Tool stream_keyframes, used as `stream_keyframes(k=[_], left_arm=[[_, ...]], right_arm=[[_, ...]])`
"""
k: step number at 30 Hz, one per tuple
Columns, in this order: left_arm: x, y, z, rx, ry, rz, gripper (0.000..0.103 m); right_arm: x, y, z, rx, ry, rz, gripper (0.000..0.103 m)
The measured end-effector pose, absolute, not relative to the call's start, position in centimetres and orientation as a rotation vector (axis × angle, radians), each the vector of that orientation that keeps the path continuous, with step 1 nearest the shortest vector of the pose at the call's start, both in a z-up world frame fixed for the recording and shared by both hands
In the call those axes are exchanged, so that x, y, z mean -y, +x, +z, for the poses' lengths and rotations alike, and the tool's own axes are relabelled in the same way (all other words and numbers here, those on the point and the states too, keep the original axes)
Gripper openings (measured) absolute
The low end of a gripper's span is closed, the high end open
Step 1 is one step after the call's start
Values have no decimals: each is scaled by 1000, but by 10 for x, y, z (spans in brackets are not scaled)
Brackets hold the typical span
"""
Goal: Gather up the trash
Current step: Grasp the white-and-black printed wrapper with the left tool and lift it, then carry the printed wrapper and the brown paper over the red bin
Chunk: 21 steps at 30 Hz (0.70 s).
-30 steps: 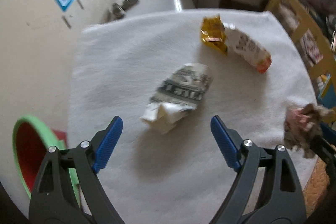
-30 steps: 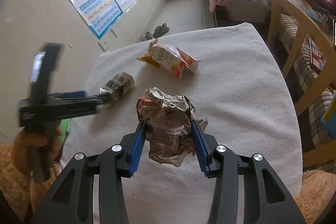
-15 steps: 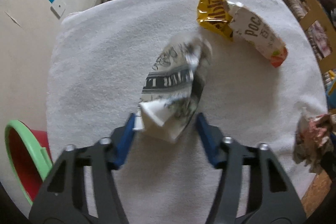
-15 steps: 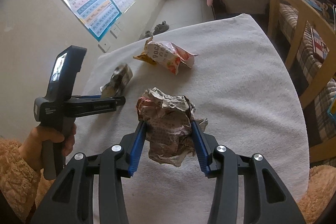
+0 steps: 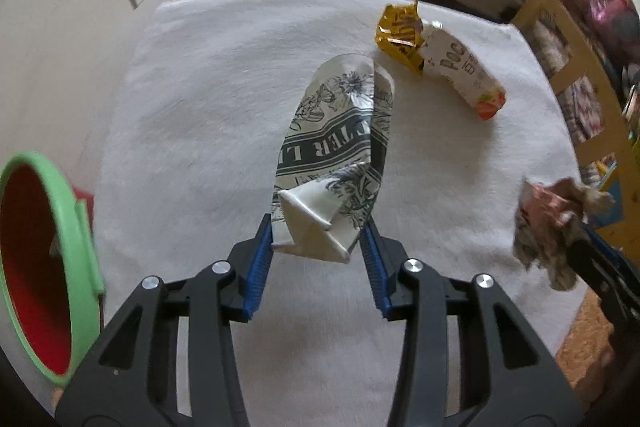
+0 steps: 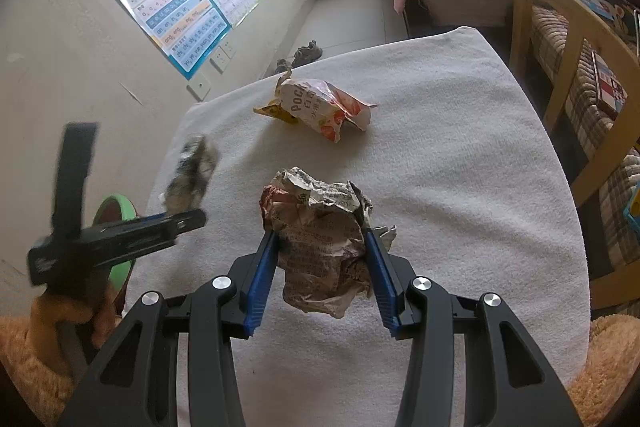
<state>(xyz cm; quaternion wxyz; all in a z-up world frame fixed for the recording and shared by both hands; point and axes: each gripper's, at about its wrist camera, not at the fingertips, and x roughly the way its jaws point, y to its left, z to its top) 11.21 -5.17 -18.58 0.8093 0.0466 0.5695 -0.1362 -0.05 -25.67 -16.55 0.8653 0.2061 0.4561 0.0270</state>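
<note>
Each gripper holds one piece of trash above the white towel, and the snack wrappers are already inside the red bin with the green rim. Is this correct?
Not quite. The snack wrappers lie on the white towel, not in the red bin; the right wrist view shows it. The rest holds: the left gripper, jaws closing, has the printed paper carton, and the right gripper holds the crumpled paper.

The surface is covered by a white, nubbly matt terry cloth (image 5: pixel 192 131). The flattened black-and-white printed paper cup (image 5: pixel 340 147) looks smooth and faintly glossy. The brown crumpled paper wad (image 6: pixel 320 239) is matt and creased. The yellow foil wrapper (image 5: pixel 400 31) shines.
</note>
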Motion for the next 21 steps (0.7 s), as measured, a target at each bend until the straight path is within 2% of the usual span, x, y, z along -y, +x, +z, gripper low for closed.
stream_keyframes(k=[7,21], left_arm=[[42,79,-152,-1086,78,-268,41],[19,55,-133,-1042,30,-202,41]], right_arm=[[256,-2,-161,-943,428,58,44],[249,-3,-154,-931,419,71,44]])
